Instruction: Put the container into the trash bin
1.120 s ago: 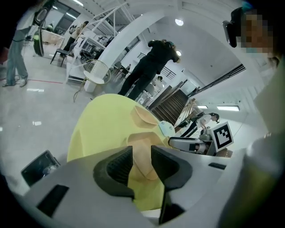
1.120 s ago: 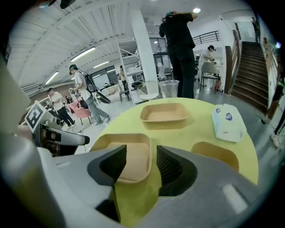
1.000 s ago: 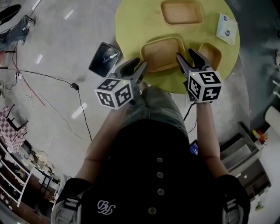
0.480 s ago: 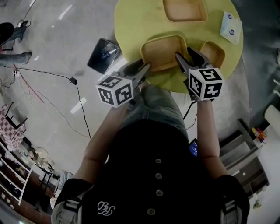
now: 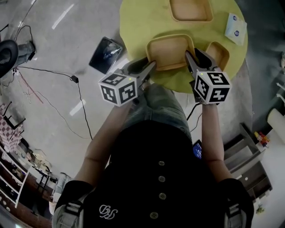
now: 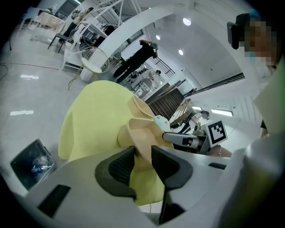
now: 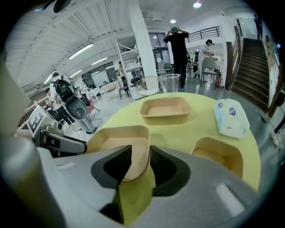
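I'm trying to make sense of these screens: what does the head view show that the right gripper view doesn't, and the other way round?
Only the head view shows the wearer's black shirt, plus a dark bin and cables on the floor.

Only the right gripper view shows a clear cup at the far side, a standing person beyond it, and a staircase.

Both show the yellow table, the near container, two more containers, the white packet, and the right claw, its jaws closing with the near container's rim between them.
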A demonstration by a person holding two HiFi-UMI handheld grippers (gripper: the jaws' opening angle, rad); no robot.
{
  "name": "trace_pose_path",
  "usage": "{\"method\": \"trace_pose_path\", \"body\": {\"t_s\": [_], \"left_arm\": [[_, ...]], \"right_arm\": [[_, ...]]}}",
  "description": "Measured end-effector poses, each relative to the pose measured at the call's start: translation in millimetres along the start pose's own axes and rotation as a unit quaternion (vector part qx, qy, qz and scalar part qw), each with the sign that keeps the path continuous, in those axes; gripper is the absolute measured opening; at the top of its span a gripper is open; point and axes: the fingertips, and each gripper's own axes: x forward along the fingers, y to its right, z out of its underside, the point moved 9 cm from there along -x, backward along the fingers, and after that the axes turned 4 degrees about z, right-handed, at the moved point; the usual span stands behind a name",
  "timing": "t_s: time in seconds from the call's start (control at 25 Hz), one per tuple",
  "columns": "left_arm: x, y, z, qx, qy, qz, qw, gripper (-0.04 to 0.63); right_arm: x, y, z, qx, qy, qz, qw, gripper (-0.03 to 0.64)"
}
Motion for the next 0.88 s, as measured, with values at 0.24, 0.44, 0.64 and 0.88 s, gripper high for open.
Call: {"method": "trace_pose_path", "body": {"t_s": [0.24,0.44,0.64,0.88], "left_arm": [[-29.2,2.1,-1.7,0.003,0.033,-0.01,0.9994,0.121],[-63.3,-5.2,0.2,0.0,0.063,-0.017,0.9979,0.121],[-105.2,-17.9,5.2,-0.004,0.077,-0.024,0.9967,0.121],[-167.0,-40.2,4.8,-0.002,0.095,-0.029,0.9951,0.121]], "right_arm": [[-10.7,-27.8,-9.1,-0.018,0.025,-0.024,0.999,0.126],[-10.1,-63.9,-16.0,-0.042,0.034,-0.049,0.997,0.126],[-5.4,-107.0,-18.7,-0.053,0.039,-0.059,0.996,0.126],[6.2,-168.8,-23.9,-0.064,0.046,-0.078,0.994,0.126]]}}
